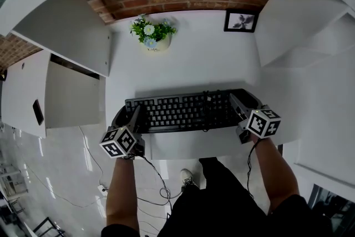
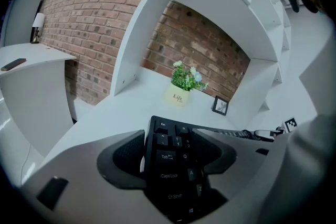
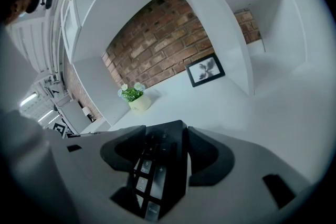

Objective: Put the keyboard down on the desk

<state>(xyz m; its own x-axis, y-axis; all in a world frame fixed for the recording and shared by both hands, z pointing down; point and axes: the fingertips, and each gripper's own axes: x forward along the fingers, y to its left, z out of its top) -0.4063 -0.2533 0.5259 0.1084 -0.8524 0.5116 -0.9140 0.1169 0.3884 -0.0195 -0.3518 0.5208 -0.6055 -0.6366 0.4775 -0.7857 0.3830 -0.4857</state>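
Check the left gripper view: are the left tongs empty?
No, the left tongs are shut on the keyboard, with its Esc and Tab end sitting between the two jaws.

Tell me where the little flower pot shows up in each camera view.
Head view: flower pot at top centre, beyond the keyboard.
Left gripper view: flower pot in the middle, above the keyboard.
Right gripper view: flower pot left of centre.
Shared landmark: the picture frame, right of the pot in all three.
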